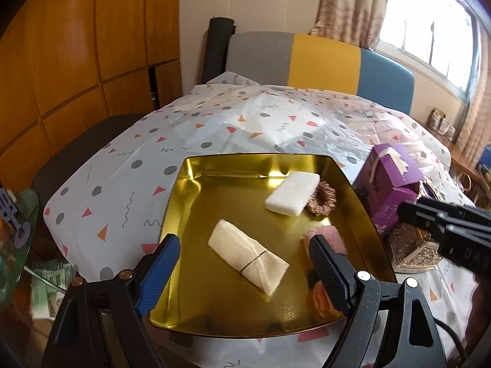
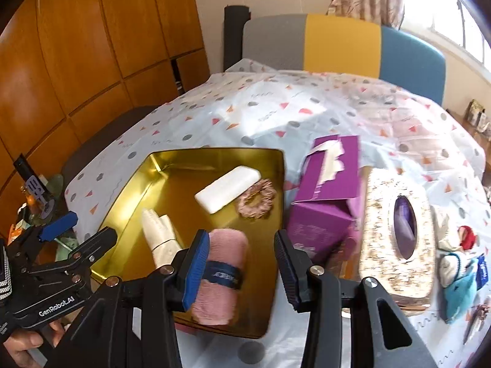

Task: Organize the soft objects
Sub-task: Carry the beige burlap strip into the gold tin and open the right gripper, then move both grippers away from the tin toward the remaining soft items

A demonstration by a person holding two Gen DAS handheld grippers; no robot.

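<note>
Left view: I am holding my left tongs (image 1: pixel 242 263) wide over the cream roll (image 1: pixel 248 260), already lying in the gold tray (image 1: pixel 196 171).

Right view: my right tongs (image 2: pixel 242 260) are gaping around the pink towel roll (image 2: pixel 222 276), lying at the tray's near edge.

We see bright daylight from the window (image 1: pixel 429 30), glare on the gold tray (image 1: pixel 233 165), and fisheye-bent, dark corners.
</note>
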